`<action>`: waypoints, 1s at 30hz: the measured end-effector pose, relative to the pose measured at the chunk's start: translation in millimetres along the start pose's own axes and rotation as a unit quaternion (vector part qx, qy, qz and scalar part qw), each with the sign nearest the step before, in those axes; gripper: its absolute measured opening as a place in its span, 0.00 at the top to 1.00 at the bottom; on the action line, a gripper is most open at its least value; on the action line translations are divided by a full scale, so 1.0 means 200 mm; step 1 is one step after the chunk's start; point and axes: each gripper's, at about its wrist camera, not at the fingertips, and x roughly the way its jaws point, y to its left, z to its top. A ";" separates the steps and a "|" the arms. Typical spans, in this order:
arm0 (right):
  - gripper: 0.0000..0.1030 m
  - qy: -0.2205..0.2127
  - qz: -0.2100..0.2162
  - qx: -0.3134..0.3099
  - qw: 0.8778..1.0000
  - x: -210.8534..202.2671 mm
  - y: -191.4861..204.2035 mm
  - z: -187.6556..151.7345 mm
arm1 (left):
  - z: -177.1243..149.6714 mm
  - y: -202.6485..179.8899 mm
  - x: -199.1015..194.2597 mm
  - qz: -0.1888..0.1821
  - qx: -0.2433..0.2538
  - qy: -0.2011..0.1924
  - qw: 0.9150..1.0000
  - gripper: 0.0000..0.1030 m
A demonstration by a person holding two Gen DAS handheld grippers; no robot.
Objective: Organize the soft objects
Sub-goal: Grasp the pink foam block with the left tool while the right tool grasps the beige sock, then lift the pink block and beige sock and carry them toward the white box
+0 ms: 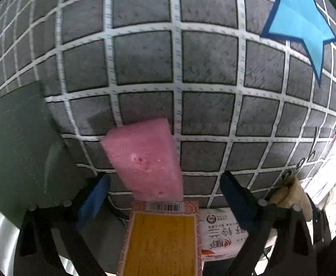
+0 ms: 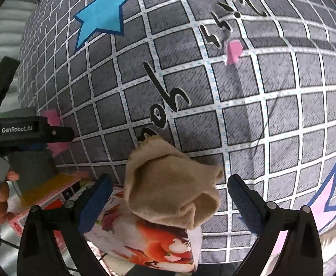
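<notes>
Fingers of both my tools stand apart, gripping nothing. My left tool hovers over a pink sponge, which rests against the grey checked cushion and on the far end of an orange-and-yellow box. The sponge lies between the blue pads, but neither pad touches it. A white packet lies just right of the box, under the right pad. A blue star is printed on the cushion at upper right.

My right tool hangs over a crumpled beige cloth that sits on a floral tissue pack and leans against the same cushion. The cloth is between the pads, apart from both. In this view my left tool shows at the left edge, with the sponge partly hidden behind it. A small pink scrap lies on the cushion near the black lettering.
</notes>
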 end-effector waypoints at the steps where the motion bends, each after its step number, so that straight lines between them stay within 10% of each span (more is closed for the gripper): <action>1: 0.16 -0.001 -0.002 -0.008 1.000 0.00 0.02 0.00 | 0.00 0.00 0.01 0.003 0.003 0.002 1.000 0.12; 6: 0.48 -0.004 0.006 -0.021 1.000 0.00 0.07 0.02 | -0.03 -0.03 0.04 -0.025 0.009 0.001 1.000 0.48; 16: 0.50 -0.033 0.053 -0.003 0.998 -0.15 -0.01 0.03 | -0.17 -0.14 -0.21 -0.001 0.043 -0.113 0.993 0.48; 30: 0.50 -0.074 0.054 0.024 0.996 -0.35 -0.13 -0.04 | -0.67 -0.31 -0.59 -0.015 0.116 -0.292 0.949 0.48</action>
